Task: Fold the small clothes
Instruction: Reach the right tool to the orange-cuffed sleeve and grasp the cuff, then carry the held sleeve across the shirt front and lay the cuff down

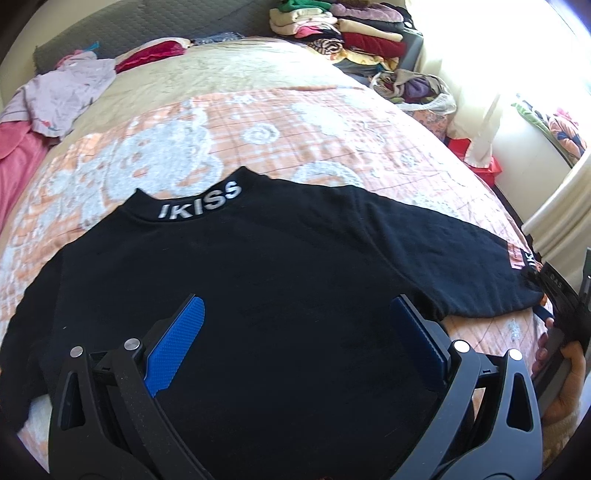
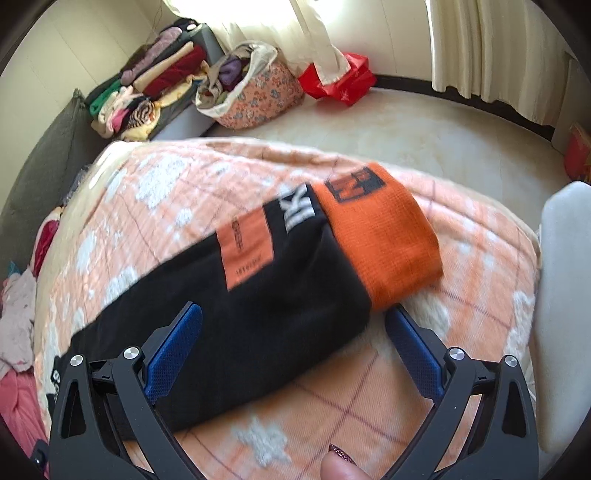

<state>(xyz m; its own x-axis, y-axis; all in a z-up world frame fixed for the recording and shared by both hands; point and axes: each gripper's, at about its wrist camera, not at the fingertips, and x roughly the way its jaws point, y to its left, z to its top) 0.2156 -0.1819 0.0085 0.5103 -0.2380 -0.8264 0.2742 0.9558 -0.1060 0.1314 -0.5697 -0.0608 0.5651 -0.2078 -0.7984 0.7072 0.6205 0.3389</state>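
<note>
While you look along your left gripper, this is what shows:
Left gripper [image 1: 295,343]: your two blue-padded fingers [image 1: 173,347] stand wide apart and grip nothing; they hang over the lower body of the sweater.
Sweater [image 1: 258,266]: a black top lies spread flat on the bed, neck away from you. Its collar [image 1: 199,205] carries white letters reading IKISS.
Right sleeve [image 1: 461,258]: it stretches out to the right, ending near the edge of the view, where part of your other tool and some fingers of the hand holding it [image 1: 561,369] show.
Blanket [image 1: 258,122]: an orange and white patterned cover lies under the sweater.
Background: loose pink and lilac garments [image 1: 55,96] lie at the far left, and a stack of folded clothes [image 1: 340,33] sits at the far end of the bed.

Right wrist view:
Right gripper [image 2: 295,347]: your fingers are spread wide and hold nothing. The left pad is over the black sleeve; the right pad is over bare blanket, just beside the cuff.
Sleeve [image 2: 240,314]: black, lying diagonally across the blanket [image 2: 461,258], with an orange patch [image 2: 245,251] and white lettering. The picture is slightly blurred, so the letters are not readable.
Cuff [image 2: 384,240]: a wide orange band with a black mark, at the sleeve's far end.
Thumb [image 2: 340,469]: a fingertip with a dark glittery nail shows at the bottom edge.
Floor: a floral fabric basket [image 2: 255,96] of clothes and a red bag [image 2: 340,81] sit beyond the bed, below pale curtains [image 2: 491,48].
</note>
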